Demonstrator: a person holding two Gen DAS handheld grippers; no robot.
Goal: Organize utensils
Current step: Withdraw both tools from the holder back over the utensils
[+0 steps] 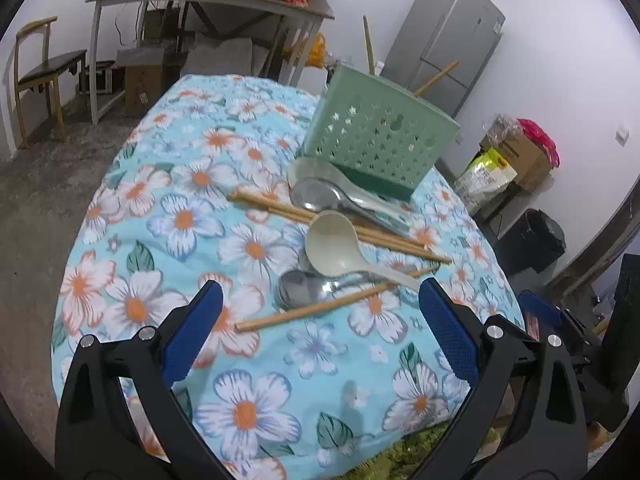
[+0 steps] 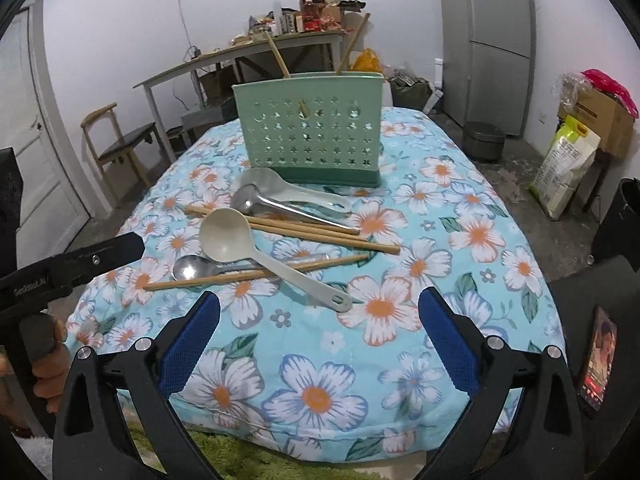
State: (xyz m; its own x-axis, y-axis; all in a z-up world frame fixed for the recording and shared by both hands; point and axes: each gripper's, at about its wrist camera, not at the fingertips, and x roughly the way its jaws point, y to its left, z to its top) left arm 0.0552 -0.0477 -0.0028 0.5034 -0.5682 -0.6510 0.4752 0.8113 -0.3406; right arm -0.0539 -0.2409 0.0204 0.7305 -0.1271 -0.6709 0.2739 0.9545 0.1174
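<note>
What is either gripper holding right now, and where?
Nothing. The left gripper and right gripper are both open and empty, short of the utensils.

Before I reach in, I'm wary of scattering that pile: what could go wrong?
1. The cream plastic ladle lies across the wooden chopsticks and the small metal spoon; lifting any may drag the others.
2. The green perforated utensil holder stands on soft floral bedding and could tip if nudged.
3. Both open hand-held grippers, left and right, may clash.
</note>
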